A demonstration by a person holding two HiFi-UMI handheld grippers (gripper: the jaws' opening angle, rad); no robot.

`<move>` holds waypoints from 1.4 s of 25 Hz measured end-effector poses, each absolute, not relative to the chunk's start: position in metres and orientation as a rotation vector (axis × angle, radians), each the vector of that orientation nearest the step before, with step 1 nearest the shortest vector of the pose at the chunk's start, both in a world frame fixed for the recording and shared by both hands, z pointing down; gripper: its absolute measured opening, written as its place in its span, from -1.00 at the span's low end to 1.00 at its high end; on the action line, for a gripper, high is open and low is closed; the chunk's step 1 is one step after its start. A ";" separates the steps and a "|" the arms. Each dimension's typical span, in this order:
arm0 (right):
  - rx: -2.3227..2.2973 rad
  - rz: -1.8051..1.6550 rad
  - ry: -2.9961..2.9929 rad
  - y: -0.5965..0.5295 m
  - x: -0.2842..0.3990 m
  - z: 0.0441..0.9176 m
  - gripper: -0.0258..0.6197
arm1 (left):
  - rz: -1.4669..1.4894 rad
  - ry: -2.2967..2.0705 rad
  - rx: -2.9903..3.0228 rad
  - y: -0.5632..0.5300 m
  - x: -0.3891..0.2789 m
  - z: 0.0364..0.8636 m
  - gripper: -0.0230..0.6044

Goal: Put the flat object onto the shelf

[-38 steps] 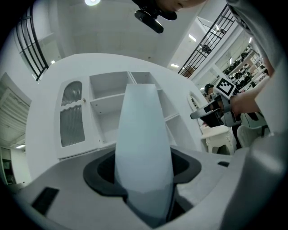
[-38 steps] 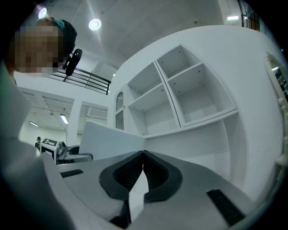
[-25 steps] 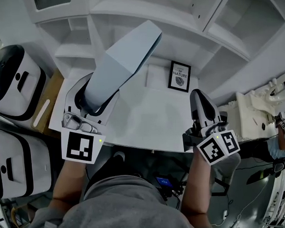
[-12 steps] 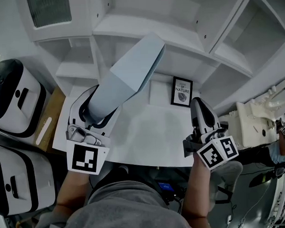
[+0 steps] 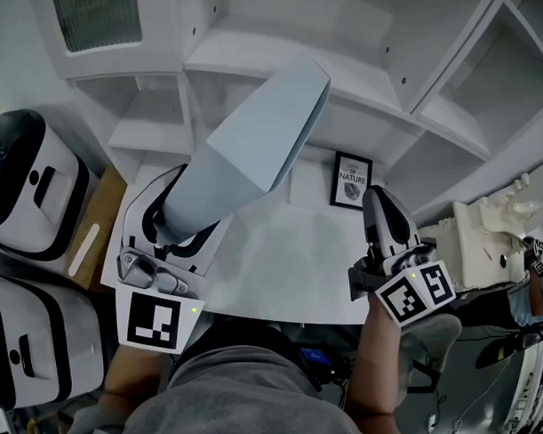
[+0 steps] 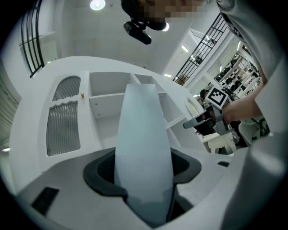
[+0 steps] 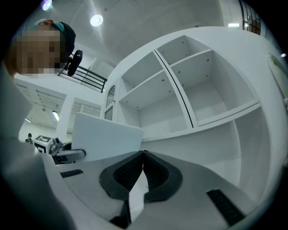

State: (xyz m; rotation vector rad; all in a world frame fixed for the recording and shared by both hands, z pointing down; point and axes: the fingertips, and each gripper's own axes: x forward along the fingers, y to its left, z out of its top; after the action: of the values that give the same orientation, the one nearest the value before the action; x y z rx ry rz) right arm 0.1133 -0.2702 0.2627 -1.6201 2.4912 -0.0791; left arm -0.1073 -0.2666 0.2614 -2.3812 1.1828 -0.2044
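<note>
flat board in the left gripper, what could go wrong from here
1. The left gripper's jaws clamp the flat board by its lower end only, so the long free part could swing or slip.
2. Its top edge is near the shelf's front edge and might catch there.
3. If it drops, the framed picture below could be knocked over.

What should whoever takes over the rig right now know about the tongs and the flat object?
Left tongs: shut on the flat pale-blue panel, held tilted in the air toward the white shelf unit.
Right tongs: shut, empty, over the counter near the framed picture.
Done: panel picked up.
Left: set it on a shelf and release.
</note>
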 end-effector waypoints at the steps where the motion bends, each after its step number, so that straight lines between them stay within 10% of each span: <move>1: -1.613 -0.079 2.494 -0.271 0.114 0.262 -0.83 | -0.203 1.189 -2.378 -0.266 -0.107 0.260 -0.06; 35: -1.409 -0.145 2.571 -0.286 0.159 0.257 -0.83 | -0.325 1.213 -2.241 -0.251 -0.056 0.218 -0.06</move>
State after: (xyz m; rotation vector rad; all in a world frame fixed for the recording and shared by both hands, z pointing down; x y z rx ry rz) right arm 0.1594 -0.2863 0.2575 -1.4085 2.5709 -0.1448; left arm -0.0556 -0.2510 0.2183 -2.2409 1.2132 -0.3245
